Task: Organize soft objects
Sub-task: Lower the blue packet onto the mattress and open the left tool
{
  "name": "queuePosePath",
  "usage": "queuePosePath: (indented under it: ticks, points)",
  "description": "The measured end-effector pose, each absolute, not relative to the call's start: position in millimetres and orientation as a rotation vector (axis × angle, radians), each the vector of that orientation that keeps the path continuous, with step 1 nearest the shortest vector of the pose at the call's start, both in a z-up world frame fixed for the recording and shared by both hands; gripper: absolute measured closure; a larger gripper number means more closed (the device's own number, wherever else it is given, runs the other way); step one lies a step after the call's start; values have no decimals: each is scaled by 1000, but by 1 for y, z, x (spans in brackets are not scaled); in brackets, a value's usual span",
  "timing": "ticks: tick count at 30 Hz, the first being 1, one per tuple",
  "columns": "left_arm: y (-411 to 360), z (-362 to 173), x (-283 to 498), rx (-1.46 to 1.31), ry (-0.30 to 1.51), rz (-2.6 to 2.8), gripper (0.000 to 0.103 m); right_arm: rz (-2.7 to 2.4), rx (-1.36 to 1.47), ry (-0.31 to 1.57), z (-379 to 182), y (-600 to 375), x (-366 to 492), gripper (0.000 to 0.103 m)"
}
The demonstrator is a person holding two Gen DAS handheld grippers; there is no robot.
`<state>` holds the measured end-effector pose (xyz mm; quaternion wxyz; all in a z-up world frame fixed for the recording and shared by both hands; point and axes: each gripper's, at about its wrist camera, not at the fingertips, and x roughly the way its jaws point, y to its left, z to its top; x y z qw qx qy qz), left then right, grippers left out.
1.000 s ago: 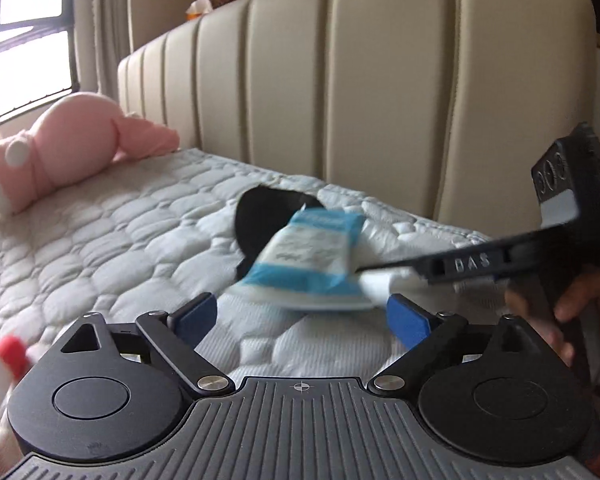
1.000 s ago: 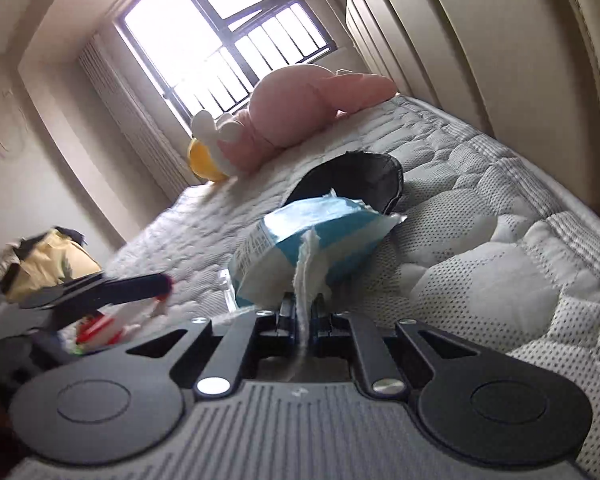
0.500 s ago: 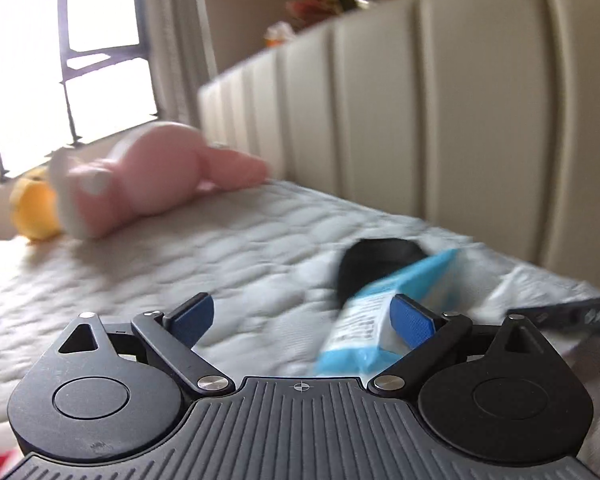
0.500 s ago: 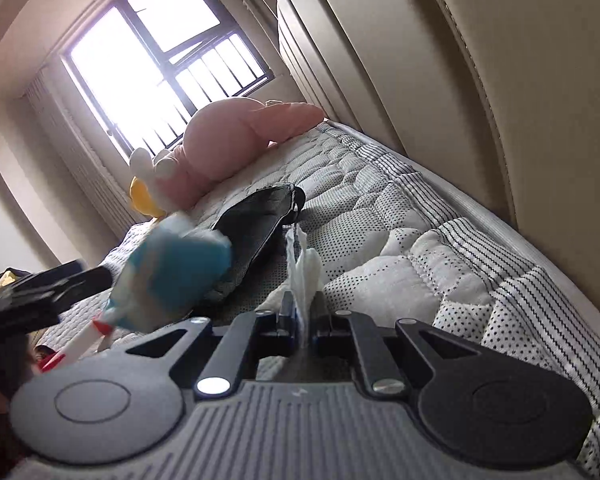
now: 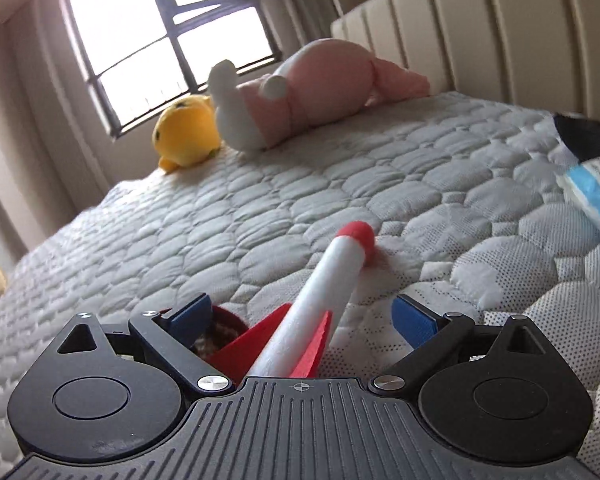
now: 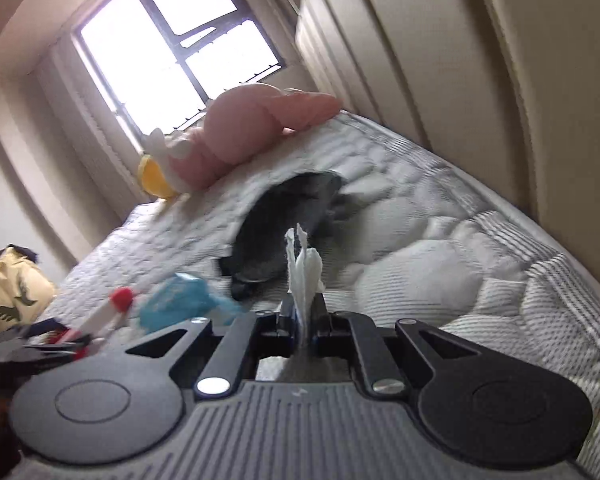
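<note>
Left wrist view: toy rocket lies between parted jaws

Left gripper (image 5: 304, 316) hovers over the quilted mattress (image 5: 260, 200), jaws apart around a white-and-red plush rocket (image 5: 324, 296), pads not touching it. Right gripper (image 6: 300, 320) is clamped on a white tissue (image 6: 302, 276). A blue tissue pack (image 6: 180, 300) lies mid-mattress beside a black pouch (image 6: 284, 224). Pink plush (image 5: 316, 88) and yellow plush (image 5: 186, 132) rest at the far edge, by the headboard (image 5: 500, 32).

The blue packet (image 5: 592, 190) runs off the right edge of the left wrist view, and so does the black item (image 5: 588, 138) behind it. The toy rocket's (image 5: 324, 304) base is hidden behind the gripper body. The right wrist view is smeared.
</note>
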<state>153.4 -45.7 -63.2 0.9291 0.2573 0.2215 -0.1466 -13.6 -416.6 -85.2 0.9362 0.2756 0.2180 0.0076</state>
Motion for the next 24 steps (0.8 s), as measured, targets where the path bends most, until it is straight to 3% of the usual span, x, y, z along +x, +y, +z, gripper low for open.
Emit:
queuePosePath:
  ticks: [2, 3, 4, 5, 8, 12, 17, 19, 20, 21, 24]
  points:
    - [-57, -71, 157, 590, 444, -327, 6, 107, 556, 429, -70, -402, -20, 95]
    - [-59, -73, 159, 596, 443, -343, 35, 162, 548, 433, -63, -392, -21, 95]
    - [-59, -72, 161, 584, 447, -354, 55, 218, 539, 447, -57, -380, -18, 95]
    - [-57, -69, 162, 558, 455, -361, 65, 273, 529, 469, -55, -368, -13, 95]
    - [-46, -55, 160, 432, 478, -407, 70, 377, 444, 583, -56, -320, 16, 95]
    - [-30, -29, 130, 291, 445, -509, 70, 306, 297, 678, -67, -290, 60, 95]
    - [-35, -20, 87, 275, 400, -641, 66, 149, 208, 662, -63, -308, 84, 95]
    - [-40, -23, 85, 318, 380, -612, 48, 85, 202, 654, -61, -321, 89, 95]
    - [-40, -25, 96, 324, 397, -576, 27, 61, 208, 651, -61, -329, 91, 95]
    - [-39, -27, 107, 330, 414, -541, 16, 55, 232, 645, -59, -335, 90, 95]
    - [-39, -34, 140, 347, 463, -433, 10, 80, 268, 612, -52, -341, 79, 95]
